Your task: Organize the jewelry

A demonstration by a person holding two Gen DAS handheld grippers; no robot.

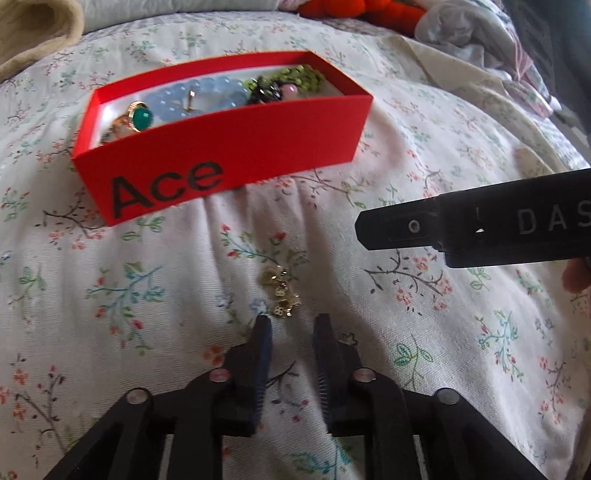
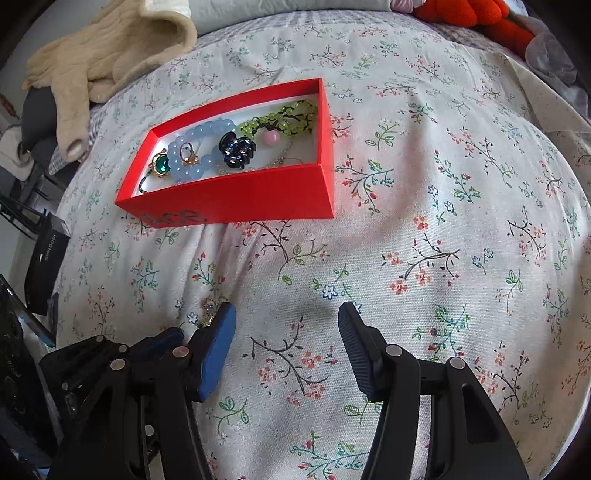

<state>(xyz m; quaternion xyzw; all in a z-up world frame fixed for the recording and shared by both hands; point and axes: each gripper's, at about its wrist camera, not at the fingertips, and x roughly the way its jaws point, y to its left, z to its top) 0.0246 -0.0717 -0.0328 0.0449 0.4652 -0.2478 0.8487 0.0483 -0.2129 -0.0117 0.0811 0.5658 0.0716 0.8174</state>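
A red box [image 1: 229, 158] marked "Ace" sits on the floral bedspread and holds a blue bead bracelet [image 1: 195, 98], a green-stone ring [image 1: 142, 116], a green bead piece [image 1: 299, 75] and a dark hair clip [image 2: 238, 149]. A small gold chain piece [image 1: 282, 291] lies loose on the bedspread just beyond my left gripper [image 1: 293, 323], which is open and empty. It also peeks out beside my right gripper's left finger [image 2: 208, 312]. My right gripper [image 2: 288, 314] is open and empty; it enters the left wrist view [image 1: 461, 229] from the right.
The red box also shows in the right wrist view [image 2: 236, 199]. A beige plush blanket [image 2: 107, 48] lies at the far left. An orange plush toy [image 2: 476, 14] and crumpled cloth [image 1: 469, 33] lie at the far right. A black box [image 2: 46, 266] stands off the bed's left edge.
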